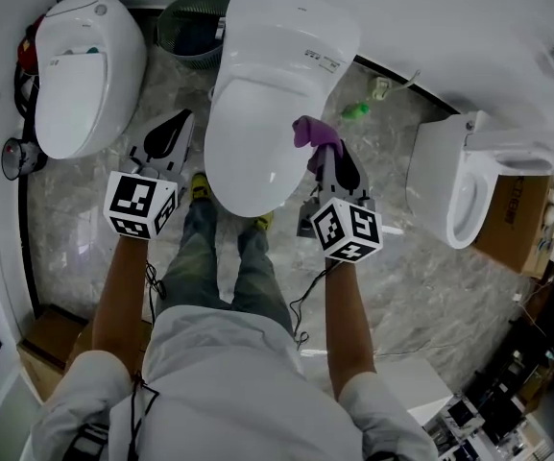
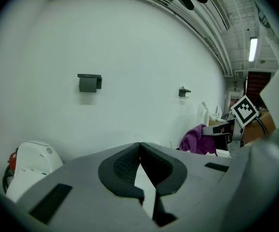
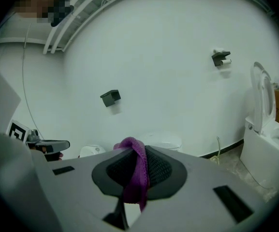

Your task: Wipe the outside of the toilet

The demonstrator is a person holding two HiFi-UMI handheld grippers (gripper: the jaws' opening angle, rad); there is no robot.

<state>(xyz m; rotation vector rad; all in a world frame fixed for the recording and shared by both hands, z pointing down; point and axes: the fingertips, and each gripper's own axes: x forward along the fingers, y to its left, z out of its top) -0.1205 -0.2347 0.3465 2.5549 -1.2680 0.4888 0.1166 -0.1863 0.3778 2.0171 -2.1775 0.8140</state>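
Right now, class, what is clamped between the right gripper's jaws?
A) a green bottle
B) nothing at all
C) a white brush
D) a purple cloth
D: in the right gripper view the right gripper has its jaws closed on a purple cloth, which hangs down between the dark pads.

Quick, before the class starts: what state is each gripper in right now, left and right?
Left gripper: shut, nothing between its jaws.
Right gripper: shut on the purple cloth.
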